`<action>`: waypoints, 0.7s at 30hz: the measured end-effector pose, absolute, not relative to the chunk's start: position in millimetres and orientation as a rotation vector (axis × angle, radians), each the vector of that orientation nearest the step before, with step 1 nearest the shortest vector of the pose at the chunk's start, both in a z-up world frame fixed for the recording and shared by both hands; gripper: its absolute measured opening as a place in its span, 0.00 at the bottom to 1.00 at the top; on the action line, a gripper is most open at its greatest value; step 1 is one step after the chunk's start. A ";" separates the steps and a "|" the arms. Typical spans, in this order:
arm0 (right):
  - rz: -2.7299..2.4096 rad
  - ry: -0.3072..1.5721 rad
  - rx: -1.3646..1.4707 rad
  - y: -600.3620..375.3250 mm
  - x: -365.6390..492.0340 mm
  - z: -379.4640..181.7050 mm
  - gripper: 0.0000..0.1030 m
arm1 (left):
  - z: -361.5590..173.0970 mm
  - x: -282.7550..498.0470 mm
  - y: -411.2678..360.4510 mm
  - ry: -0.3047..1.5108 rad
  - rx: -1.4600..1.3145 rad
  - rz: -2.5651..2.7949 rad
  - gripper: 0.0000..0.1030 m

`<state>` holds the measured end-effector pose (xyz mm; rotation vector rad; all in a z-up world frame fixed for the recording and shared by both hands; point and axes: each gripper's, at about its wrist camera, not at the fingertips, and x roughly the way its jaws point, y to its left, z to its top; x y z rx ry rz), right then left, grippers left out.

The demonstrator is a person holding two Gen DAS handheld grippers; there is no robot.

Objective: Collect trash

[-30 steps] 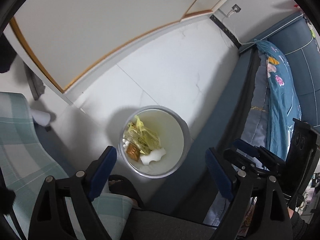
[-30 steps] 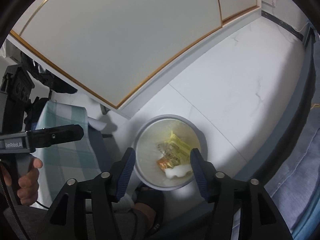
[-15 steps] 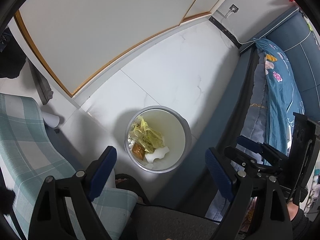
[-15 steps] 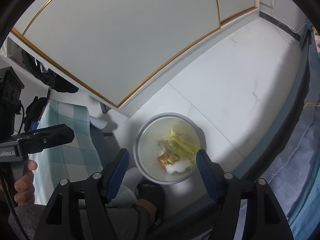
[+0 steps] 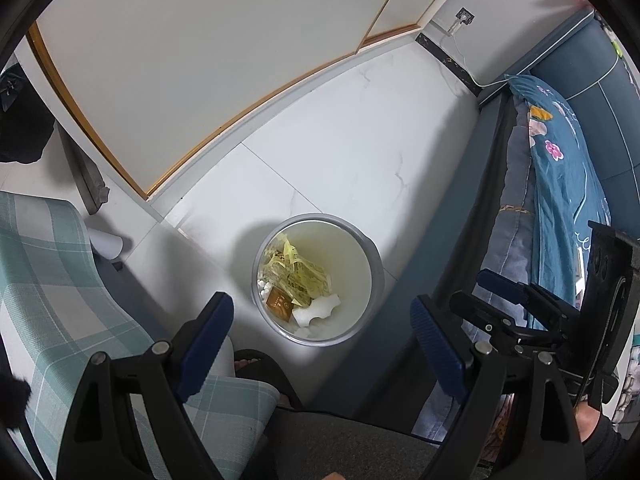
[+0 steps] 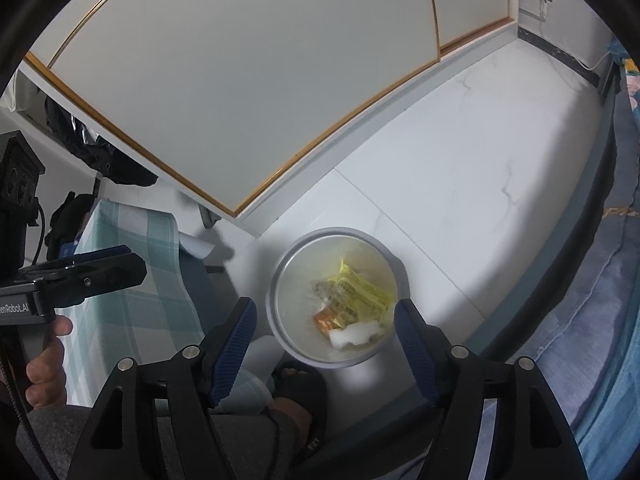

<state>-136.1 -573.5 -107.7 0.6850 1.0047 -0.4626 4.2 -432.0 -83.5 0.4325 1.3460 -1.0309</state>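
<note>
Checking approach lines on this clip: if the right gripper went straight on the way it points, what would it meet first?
The open right gripper points down into the round grey trash bin on the floor. It would probably first meet the white foam piece beside the yellow wrappers, though depth is unclear.

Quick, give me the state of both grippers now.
Left gripper: open, holding nothing, above the trash bin.
Right gripper: open, holding nothing.
</note>
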 end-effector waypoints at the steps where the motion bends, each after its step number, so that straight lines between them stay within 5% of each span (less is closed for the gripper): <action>1: -0.462 1.003 0.685 -572.9 -136.4 -107.4 0.69 | -83.2 4.3 -431.9 1.345 0.435 -1.030 0.85; 21: -0.465 1.004 0.668 -568.8 -134.5 -104.2 0.72 | -81.2 2.3 -430.4 1.327 0.447 -1.025 0.85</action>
